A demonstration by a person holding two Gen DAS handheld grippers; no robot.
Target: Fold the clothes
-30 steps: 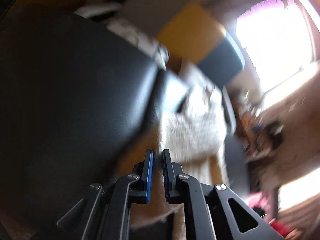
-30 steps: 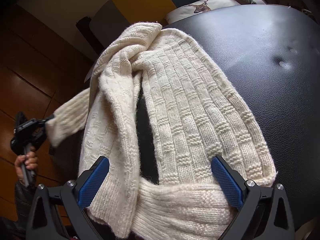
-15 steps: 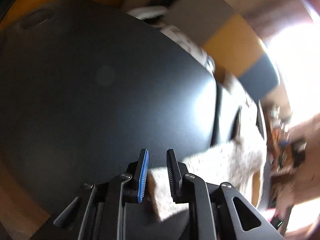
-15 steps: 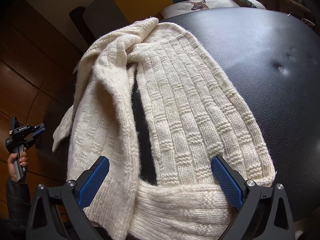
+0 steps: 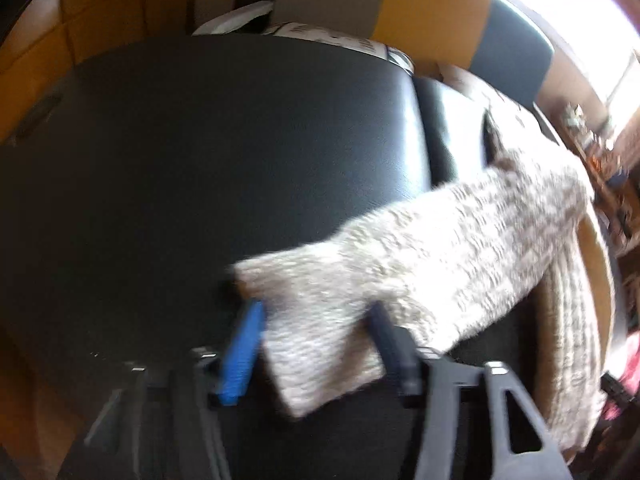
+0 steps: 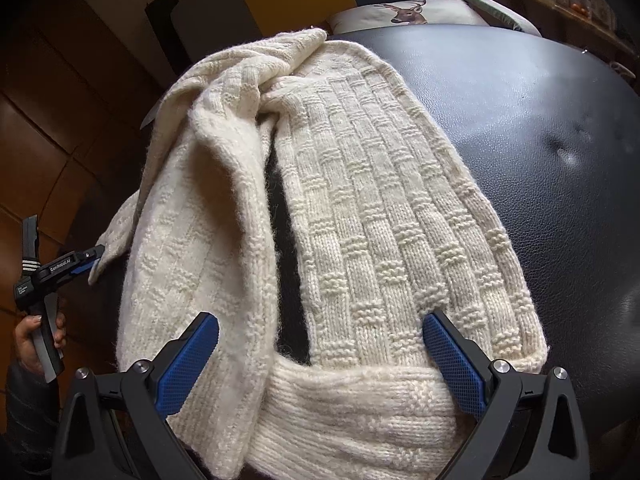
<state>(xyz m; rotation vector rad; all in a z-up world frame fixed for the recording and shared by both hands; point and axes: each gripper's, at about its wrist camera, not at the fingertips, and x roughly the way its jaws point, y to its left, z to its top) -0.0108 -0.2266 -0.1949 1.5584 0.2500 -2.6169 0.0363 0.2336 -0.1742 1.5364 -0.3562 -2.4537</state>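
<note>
The cream knit sweater [image 6: 360,220] lies spread on the black leather surface [image 6: 540,120]. The right tongs [image 6: 320,356] hover spread wide over its ribbed hem. The left tongs [image 5: 316,344] are spread too, with the sleeve cuff [image 5: 320,344] lying loose between them

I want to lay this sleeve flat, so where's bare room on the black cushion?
Free: the black cushion right of the cream sweater, and the wide bare patch beyond the sleeve in the left wrist view. Crowded: the sweater's bunched left side.
</note>
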